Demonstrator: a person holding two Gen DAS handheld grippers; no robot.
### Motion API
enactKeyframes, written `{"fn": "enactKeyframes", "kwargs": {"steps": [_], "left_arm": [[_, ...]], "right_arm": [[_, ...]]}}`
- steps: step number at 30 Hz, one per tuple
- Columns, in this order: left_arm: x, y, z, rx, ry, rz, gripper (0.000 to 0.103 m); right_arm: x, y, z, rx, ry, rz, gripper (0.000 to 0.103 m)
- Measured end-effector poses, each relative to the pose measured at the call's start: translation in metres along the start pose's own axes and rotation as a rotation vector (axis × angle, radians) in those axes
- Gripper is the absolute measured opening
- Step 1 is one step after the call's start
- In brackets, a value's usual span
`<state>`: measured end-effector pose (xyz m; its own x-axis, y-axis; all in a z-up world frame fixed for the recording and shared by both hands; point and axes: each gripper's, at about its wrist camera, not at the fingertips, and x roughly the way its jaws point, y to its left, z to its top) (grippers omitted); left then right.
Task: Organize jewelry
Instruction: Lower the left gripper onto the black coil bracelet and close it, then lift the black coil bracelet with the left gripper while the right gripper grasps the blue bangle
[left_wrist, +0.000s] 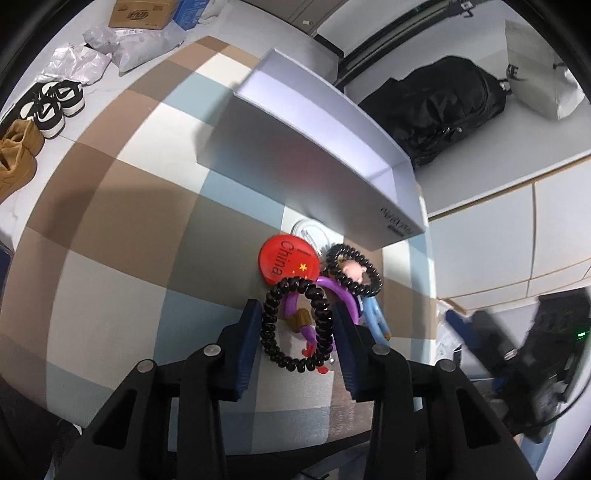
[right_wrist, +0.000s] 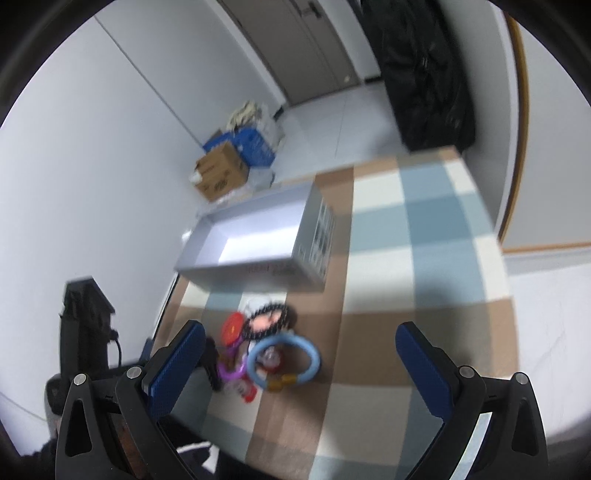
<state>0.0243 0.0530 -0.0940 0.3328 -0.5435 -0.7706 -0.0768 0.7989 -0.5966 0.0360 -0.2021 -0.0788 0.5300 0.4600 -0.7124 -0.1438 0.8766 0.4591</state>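
Note:
A pile of jewelry lies on a checked table before an open silver box (left_wrist: 295, 147). In the left wrist view my left gripper (left_wrist: 295, 321) is shut on a black spiral hair tie (left_wrist: 293, 325), its fingers pressing the loop's sides. Beyond it lie a red "China" badge (left_wrist: 286, 263), a second black spiral tie (left_wrist: 352, 269), a purple bracelet (left_wrist: 340, 295) and a blue bracelet (left_wrist: 376, 319). In the blurred right wrist view my right gripper (right_wrist: 301, 350) is open and empty above the blue bracelet (right_wrist: 282, 360), with the box (right_wrist: 255, 240) behind.
The checked table (left_wrist: 129, 229) ends near the box's far side. Shoes (left_wrist: 51, 107) and bags lie on the floor at left. A black backpack (left_wrist: 439, 107) is on the floor beyond the box. Cardboard boxes (right_wrist: 221, 175) stand by the wall.

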Motion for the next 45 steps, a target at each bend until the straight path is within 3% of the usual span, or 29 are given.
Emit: {"fn": "enactKeyframes", "kwargs": {"steps": [3, 9, 12, 14, 18, 19, 21, 22, 33, 44, 45], "left_arm": [[-0.005, 0.001, 0.001, -0.009, -0.006, -0.029, 0.027], [-0.004, -0.003, 0.005, -0.005, -0.014, -0.029, 0.027], [-0.005, -0.001, 0.006, -0.007, -0.035, 0.011, 0.027], [-0.008, 0.0, 0.007, 0.002, -0.057, 0.049, 0.027], [-0.009, -0.002, 0.009, 0.021, -0.069, 0.082, 0.029], [-0.007, -0.004, 0.009, 0.037, -0.065, 0.095, 0.032], [-0.003, -0.01, 0.009, 0.073, -0.05, 0.136, 0.058], [-0.001, -0.011, 0.009, 0.083, -0.047, 0.156, 0.064], [0.016, -0.022, 0.005, 0.165, -0.005, 0.218, 0.065], [0.02, -0.02, 0.004, 0.204, -0.03, 0.279, 0.064], [0.021, -0.022, 0.003, 0.209, -0.031, 0.283, 0.06]], "right_arm": [[0.012, 0.0, -0.006, 0.013, 0.073, 0.032, 0.103], [0.029, 0.006, -0.017, -0.005, 0.154, 0.036, 0.099], [0.039, 0.008, -0.02, -0.019, 0.188, 0.01, 0.092], [0.044, 0.01, -0.022, -0.031, 0.203, -0.005, 0.082], [0.053, 0.017, -0.023, -0.071, 0.21, -0.033, 0.076], [0.055, 0.02, -0.023, -0.085, 0.215, -0.033, 0.071], [0.057, 0.025, -0.024, -0.114, 0.22, -0.05, 0.063], [0.058, 0.027, -0.024, -0.127, 0.219, -0.061, 0.06], [0.04, 0.019, -0.023, -0.094, 0.187, -0.064, 0.059], [0.023, 0.014, -0.023, -0.054, 0.149, -0.045, 0.059], [0.021, 0.013, -0.023, -0.049, 0.143, -0.041, 0.059]]}}
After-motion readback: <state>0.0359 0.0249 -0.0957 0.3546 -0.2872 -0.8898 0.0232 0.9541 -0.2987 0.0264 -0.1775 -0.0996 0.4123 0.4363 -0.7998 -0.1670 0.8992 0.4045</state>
